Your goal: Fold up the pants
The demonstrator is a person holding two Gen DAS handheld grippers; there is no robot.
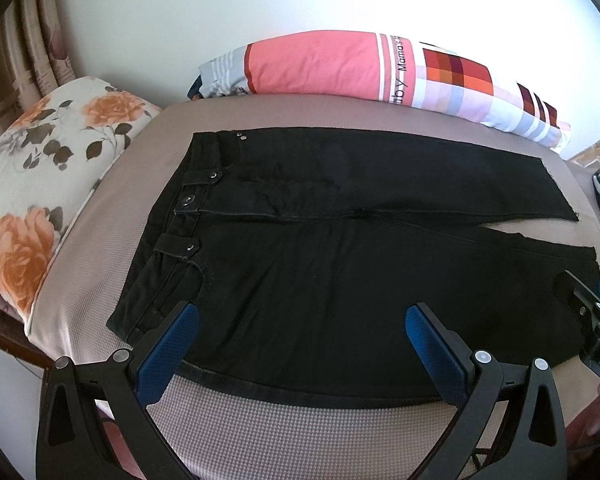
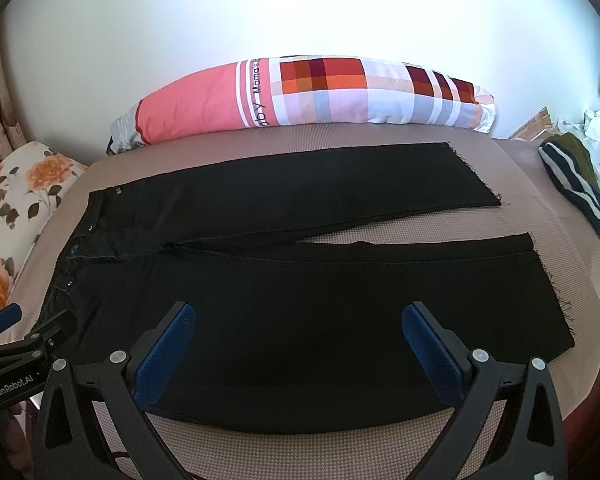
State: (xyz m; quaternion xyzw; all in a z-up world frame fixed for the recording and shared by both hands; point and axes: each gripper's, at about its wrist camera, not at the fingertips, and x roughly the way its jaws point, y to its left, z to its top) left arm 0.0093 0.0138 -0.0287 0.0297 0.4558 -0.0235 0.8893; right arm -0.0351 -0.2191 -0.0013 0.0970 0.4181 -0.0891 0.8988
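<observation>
Beige mattress (image 2: 380, 452) against a white wall (image 2: 300, 20) bears flat black pants (image 2: 300, 320); both claws spread, left claw (image 1: 302, 312), right claw (image 2: 298, 312)

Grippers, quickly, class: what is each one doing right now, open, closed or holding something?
Left gripper: open, holding nothing, above the pants.
Right gripper: open, holding nothing, above the pants.

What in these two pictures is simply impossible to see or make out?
- Pants back side: both views, pressed against the bed.
- Striped garment: left view cuts it at the right edge.
- Pillow lettering: partly curved away, both views.
- Person's hands: mostly behind the tongs' frames.
</observation>
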